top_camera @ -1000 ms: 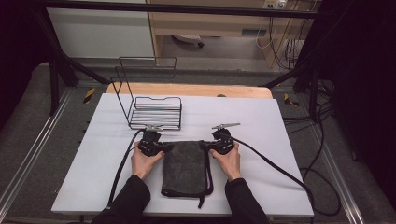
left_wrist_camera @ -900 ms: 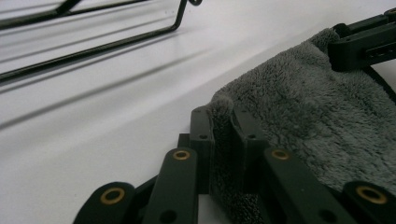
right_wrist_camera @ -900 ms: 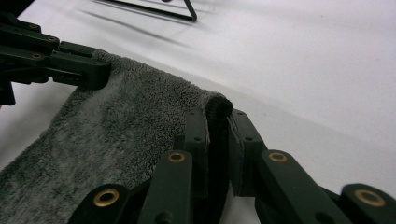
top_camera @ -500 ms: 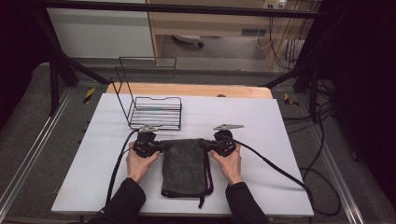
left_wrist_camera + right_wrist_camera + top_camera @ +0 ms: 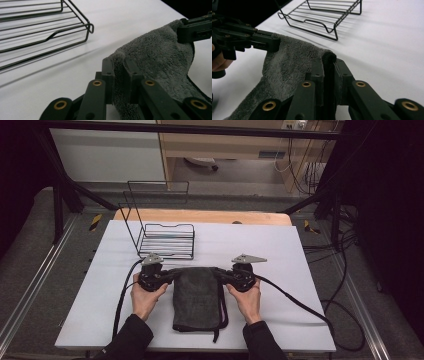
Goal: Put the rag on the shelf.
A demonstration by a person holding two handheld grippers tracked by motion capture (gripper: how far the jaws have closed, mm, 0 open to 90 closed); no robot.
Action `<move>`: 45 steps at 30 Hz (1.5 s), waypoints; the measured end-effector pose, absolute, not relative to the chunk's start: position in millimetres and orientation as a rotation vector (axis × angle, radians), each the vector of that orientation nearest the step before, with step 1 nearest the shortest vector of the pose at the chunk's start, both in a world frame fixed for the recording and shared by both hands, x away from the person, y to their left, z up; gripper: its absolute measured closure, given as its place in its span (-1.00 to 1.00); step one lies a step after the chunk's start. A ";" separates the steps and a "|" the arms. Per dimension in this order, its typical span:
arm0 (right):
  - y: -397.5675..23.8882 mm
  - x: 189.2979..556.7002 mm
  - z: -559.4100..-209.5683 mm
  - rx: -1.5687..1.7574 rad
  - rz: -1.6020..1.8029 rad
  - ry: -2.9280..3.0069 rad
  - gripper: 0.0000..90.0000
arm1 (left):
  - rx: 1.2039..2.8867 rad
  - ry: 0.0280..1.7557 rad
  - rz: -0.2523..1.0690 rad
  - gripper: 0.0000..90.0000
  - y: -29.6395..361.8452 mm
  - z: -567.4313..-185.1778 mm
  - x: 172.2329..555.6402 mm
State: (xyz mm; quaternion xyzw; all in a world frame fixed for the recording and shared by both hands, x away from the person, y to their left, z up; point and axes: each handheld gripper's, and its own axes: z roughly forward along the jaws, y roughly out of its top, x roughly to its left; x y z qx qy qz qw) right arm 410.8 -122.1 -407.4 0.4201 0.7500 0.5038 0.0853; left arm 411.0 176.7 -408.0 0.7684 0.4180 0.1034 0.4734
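Both grippers have drawn slightly nearer, the left gripper (image 5: 172, 275) and right gripper (image 5: 223, 276) each pinching a far corner of the grey towel (image 5: 197, 297) near the wire rack (image 5: 165, 240).

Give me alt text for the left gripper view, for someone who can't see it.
The left gripper, its two black jaws closed on a corner of a grey towel, lifts that edge off a white table. The right gripper holds the towel's far corner at upper right, and a black wire rack stands at upper left.
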 end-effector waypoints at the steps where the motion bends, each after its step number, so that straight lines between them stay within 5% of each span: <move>1: -122.4 409.6 -406.2 1.250 1.509 2.233 0.79 | 1.874 1.018 0.254 0.79 177.2 -406.1 409.5; 45: -131.2 360.2 -320.7 0.919 1.742 1.920 0.79 | 1.683 0.788 0.473 0.80 181.2 -317.8 365.6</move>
